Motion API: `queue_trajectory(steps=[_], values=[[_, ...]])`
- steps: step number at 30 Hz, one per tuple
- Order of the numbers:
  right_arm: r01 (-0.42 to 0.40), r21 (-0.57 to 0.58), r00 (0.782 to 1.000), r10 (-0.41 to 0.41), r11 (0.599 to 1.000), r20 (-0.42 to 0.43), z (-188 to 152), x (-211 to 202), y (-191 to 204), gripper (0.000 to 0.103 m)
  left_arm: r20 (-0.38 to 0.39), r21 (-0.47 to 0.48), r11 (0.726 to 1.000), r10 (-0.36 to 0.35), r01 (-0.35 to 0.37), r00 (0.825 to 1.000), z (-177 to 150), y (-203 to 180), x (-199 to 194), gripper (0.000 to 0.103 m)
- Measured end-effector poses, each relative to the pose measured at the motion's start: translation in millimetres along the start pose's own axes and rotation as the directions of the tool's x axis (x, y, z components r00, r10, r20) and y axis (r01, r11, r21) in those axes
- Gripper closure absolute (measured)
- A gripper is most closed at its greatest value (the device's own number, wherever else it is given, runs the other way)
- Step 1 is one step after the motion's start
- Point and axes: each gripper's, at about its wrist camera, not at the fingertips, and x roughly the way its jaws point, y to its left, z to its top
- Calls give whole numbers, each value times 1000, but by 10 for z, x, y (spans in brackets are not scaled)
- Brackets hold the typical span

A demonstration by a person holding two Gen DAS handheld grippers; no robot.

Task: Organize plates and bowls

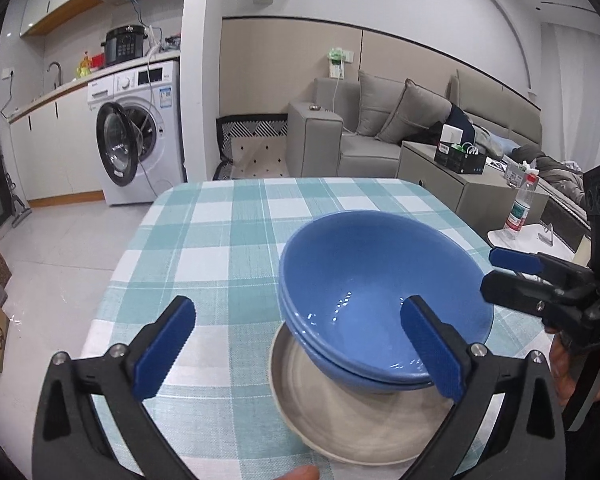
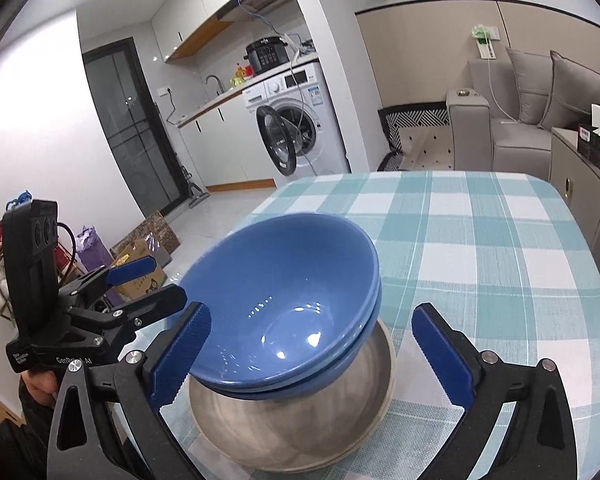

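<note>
Two blue bowls [image 1: 360, 280] [image 2: 292, 280] sit nested one in the other and lean tilted on a pale grey plate [image 1: 340, 420] [image 2: 280, 432] on the checked tablecloth. My left gripper [image 1: 300, 348] is open wide; its right pad stands in front of the bowls' near rim, while its left pad hangs over bare cloth. It also shows from the side in the right wrist view as the left gripper [image 2: 162, 280], beside the bowls. My right gripper [image 2: 312, 352] is open wide around the bowls' near side. From the left wrist view the right gripper [image 1: 494, 274] sits just right of the bowls.
The table [image 1: 220, 240] [image 2: 480, 240] has free cloth behind and to both sides of the stack. Beyond it stand a washing machine [image 1: 136, 132] with its door open, a grey sofa [image 1: 380, 128], a low cabinet [image 1: 440, 176] and a bottle [image 1: 522, 204]. Cardboard boxes [image 2: 140, 264] lie on the floor.
</note>
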Motion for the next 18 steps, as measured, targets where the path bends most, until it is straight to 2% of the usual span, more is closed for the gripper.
queue_trajectory(steps=[9,18], values=[[-9,-57,996,14,998,93,-84,-216,97,1,78,14,1000,24,-25,997,-187,53,-215,0],[-28,-132,994,42,991,104,-434,-359,227,1,107,23,998,54,-56,993,-384,37,-343,0]])
